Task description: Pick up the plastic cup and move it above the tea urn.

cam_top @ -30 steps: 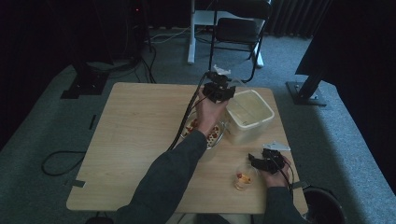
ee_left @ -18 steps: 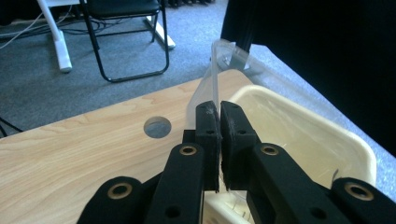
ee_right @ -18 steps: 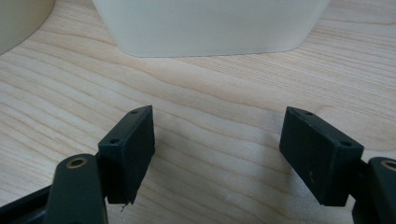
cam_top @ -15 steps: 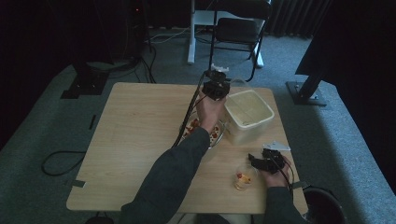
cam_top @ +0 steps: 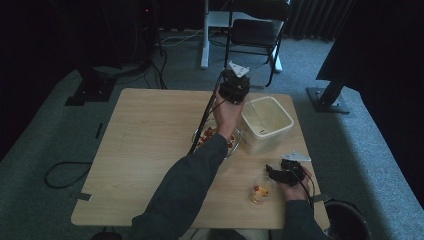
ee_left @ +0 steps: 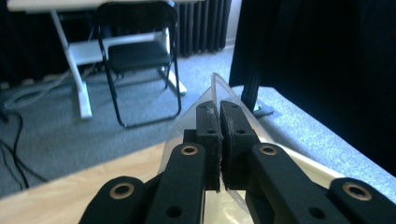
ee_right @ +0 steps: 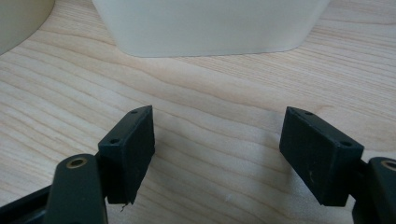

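The left hand-held gripper now sits slightly farther from the person than a second ago, above the far edge of the desk, just beside the pale plastic tub. Its jaws have just been closing and now pinch the thin clear lid, which stands upright between them in the left gripper view.

The forearm covers much of the bowl; its contents are too small to identify. The clear lid runs off the bottom edge behind the closed left tongs.
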`<state>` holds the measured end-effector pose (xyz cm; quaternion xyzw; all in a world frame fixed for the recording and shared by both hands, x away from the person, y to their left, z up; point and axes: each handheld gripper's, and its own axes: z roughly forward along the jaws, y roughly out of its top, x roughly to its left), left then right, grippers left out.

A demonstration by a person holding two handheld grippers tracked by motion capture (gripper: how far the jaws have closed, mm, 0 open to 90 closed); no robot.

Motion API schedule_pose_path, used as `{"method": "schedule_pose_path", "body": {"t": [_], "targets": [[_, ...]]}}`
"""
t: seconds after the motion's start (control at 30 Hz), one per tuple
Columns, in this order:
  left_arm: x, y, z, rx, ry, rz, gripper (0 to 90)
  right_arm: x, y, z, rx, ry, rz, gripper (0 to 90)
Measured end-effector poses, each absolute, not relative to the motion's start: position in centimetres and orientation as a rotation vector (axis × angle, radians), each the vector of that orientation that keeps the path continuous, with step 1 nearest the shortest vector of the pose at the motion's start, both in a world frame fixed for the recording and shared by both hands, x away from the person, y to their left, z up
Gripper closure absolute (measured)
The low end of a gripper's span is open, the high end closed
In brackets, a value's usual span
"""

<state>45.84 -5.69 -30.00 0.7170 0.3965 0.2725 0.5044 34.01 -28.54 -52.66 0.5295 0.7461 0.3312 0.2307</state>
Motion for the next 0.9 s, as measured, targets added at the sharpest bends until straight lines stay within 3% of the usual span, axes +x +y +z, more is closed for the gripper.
{"method": "schedule_pose_path", "body": {"t": [0.23,0.43,0.9], "targets": [[45.7,-5.9,-30.0,1.755,0.886,0.531,70.3,34.0,-28.5,-52.7,1.456,2.053,0.912,25.9],[46.6,-4.1,-30.4,1.748,0.94,0.44,64.9,34.0,-28.6,-52.7,1.454,2.052,0.911,25.8],[47.4,3.4,-30.7,1.851,0.988,0.424,50.7,34.0,-28.6,-52.7,1.454,2.052,0.913,25.8]]}}
